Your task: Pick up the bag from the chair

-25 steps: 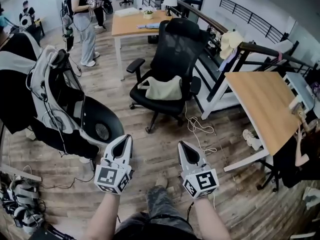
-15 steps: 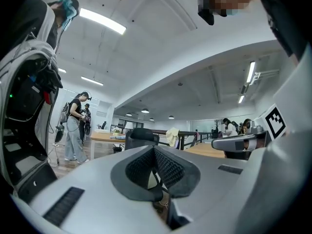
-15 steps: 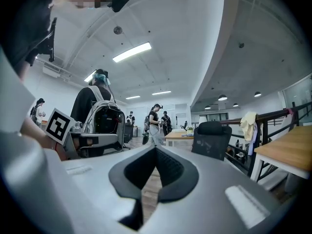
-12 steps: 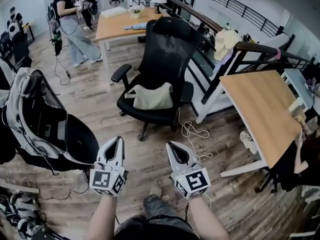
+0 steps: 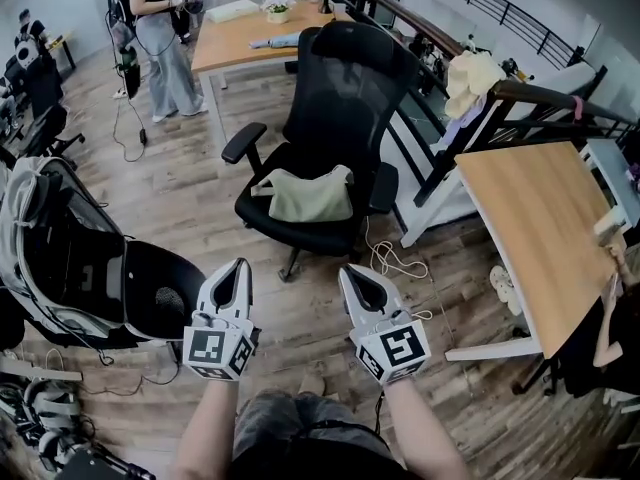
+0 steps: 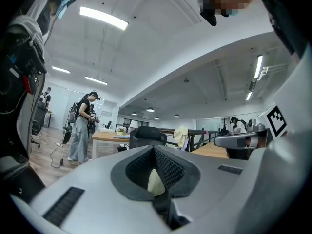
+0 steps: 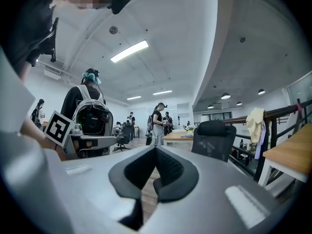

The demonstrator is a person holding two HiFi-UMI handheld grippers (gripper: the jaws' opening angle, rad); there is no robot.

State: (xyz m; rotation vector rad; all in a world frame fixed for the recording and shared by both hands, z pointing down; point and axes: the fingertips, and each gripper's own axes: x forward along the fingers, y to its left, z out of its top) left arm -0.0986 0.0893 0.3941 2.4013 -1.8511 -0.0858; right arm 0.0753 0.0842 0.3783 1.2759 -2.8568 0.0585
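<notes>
A beige soft bag [image 5: 310,196] lies on the seat of a black mesh office chair [image 5: 352,78], in the middle of the head view. My left gripper [image 5: 238,266] and right gripper [image 5: 352,271] hover side by side over the wood floor, short of the chair, with both pointing at it. Both are shut and hold nothing. In the left gripper view a sliver of the bag [image 6: 155,182] shows through the hollow behind that gripper's [image 6: 155,149] closed tips, and the chair's back [image 6: 146,133] rises above. The right gripper view has its gripper [image 7: 156,149] left of the chair [image 7: 213,138].
A big grey and black backpack [image 5: 70,253] stands on the floor at the left. A wooden table [image 5: 540,218] is at the right, with a white cable [image 5: 395,258] coiled between it and the chair. Behind stand a desk [image 5: 250,46], a person [image 5: 160,28] and a railing with clothing [image 5: 475,73].
The head view has shifted, so the chair and bag sit slightly lower and more to the left. Both grippers have stayed shut and low in front of me.
</notes>
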